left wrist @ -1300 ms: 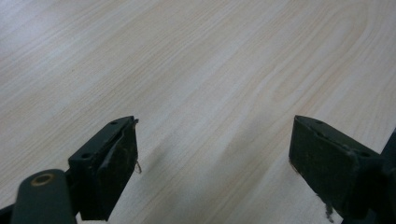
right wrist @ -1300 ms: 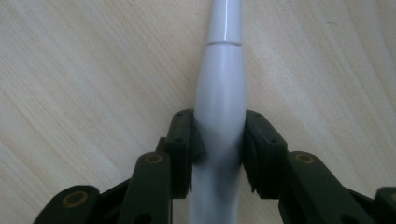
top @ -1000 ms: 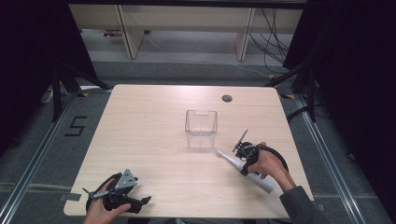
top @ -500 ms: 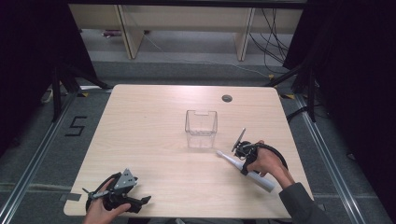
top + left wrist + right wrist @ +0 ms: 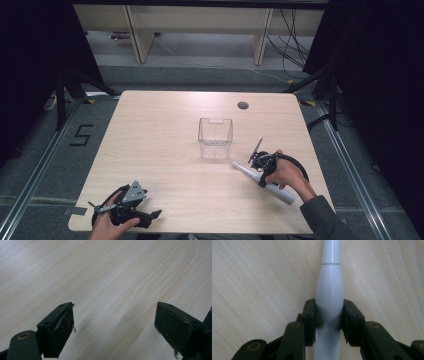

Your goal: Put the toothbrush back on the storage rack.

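1. Your right gripper is pinching a long white tube-shaped thing; I cannot tell what kind of tool it is
2. In the right gripper view, the two black jaws press on both sides of the white thing, right at its fat middle part
3. The white thing gets thin past the jaws, and a fine line runs around it where the thin part starts
4. From above, the white thing lies low over the wooden table, near the right front part. Its thin tip points at the clear plastic box, and its other end sticks out past your right hand toward the table edge
5. The tip is near the box but not touching it
6. The clear box stands upright near the middle of the table
7. Your left gripper sits at the front left corner of the table, well apart from the box and the white thing
8. In the left gripper view, its jaws are spread wide with just bare wood between them
9. A small dark round hole is in the table near the far edge
10. The only writing you can read is a black "5" on the grey floor, left of the table
11. I see no brand name or label on the white thing or the box
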`<state>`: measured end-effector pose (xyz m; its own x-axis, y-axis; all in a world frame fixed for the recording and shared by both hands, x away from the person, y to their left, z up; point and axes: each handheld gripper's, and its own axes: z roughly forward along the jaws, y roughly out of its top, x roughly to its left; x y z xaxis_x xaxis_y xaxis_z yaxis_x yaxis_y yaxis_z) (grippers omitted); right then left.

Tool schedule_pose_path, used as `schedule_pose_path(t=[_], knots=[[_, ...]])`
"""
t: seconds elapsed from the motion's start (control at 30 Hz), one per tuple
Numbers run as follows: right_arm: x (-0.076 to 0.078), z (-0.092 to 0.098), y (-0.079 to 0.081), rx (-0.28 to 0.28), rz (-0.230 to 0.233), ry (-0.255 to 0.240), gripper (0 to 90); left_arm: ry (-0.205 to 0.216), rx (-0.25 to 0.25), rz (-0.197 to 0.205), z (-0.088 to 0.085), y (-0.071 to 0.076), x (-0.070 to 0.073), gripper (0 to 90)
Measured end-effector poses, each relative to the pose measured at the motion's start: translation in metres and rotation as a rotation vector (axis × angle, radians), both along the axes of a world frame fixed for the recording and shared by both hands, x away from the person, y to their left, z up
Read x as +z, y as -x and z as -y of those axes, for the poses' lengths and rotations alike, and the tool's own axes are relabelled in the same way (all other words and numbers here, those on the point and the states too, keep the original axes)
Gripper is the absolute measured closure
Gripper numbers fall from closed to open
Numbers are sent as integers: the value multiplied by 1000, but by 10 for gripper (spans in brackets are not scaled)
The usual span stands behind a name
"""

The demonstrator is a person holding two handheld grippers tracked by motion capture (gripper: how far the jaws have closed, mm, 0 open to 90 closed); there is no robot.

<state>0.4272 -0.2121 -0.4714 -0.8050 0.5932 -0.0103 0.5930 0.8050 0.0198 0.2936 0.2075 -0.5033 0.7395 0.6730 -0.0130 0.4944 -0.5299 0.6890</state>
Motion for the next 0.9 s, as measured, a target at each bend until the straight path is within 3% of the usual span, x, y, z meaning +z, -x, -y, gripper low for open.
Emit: schedule_pose_path(t=[0.1,0.27,0.4,0.6,0.67,0.7,0.8,0.83,0.9], knots=[[5,4,2,-23,18,-26,670,-9,-8,0,0,0,0,155],[14,14,3,12,70,-41,671,-2,-5,-3,0,0,0,154],[27,21,7,-29,118,-104,671,-16,-8,1,0,-1,0,155],[50,31,12,-46,214,-214,672,-6,-7,-1,0,0,0,155],[57,36,14,-80,242,-247,672,-3,-4,-2,0,0,0,155],[59,38,14,-71,265,-284,672,-4,-5,-2,0,0,0,155],[65,40,16,-104,311,-314,672,-5,-4,-2,0,0,0,154],[65,42,16,-92,342,-339,672,-4,-4,-2,0,0,0,155],[67,42,16,-116,356,-367,672,-6,-4,-1,0,0,0,154]])
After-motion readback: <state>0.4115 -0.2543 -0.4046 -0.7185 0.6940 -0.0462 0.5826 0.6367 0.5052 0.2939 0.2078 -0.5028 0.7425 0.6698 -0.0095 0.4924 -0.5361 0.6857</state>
